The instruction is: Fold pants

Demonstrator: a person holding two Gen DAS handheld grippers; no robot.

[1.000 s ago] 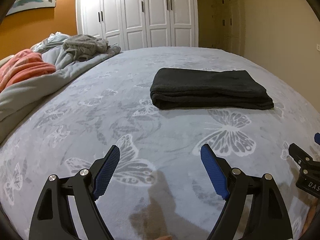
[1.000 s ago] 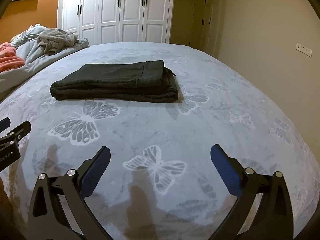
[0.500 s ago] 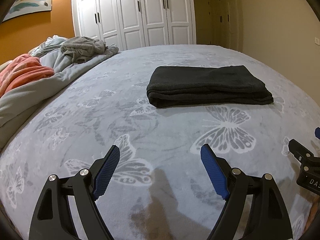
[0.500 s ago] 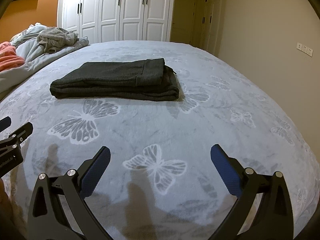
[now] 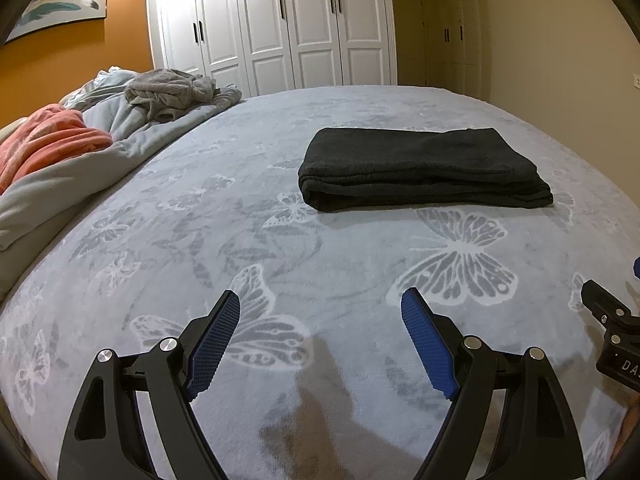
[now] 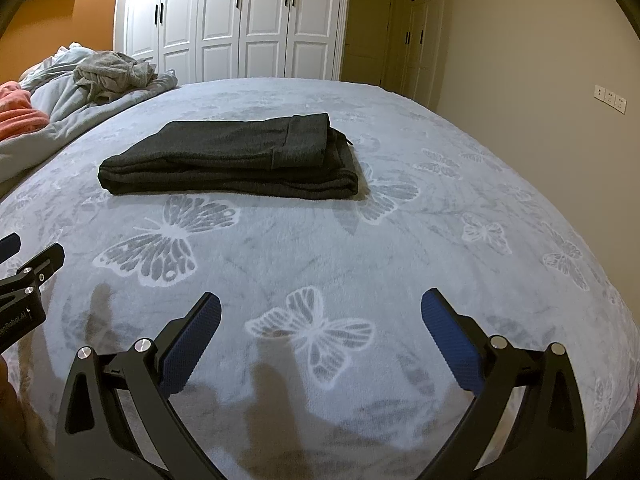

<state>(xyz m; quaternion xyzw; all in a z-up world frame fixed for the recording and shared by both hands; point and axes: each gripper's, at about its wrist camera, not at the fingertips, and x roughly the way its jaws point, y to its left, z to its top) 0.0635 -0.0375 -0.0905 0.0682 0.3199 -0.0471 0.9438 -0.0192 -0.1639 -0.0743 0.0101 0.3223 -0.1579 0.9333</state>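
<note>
The pants (image 5: 420,168) are a dark, matt knit cloth with a ribbed band. The bedspread (image 5: 360,260) is a soft, fleecy grey cloth with a printed butterfly pattern. Both grippers, left gripper (image 5: 320,312) and right gripper (image 6: 320,312), have matt black plastic arms, bright metal pins and blue, finely textured pads (image 5: 426,344). The wardrobe doors (image 5: 280,28) are smooth and white.
</note>
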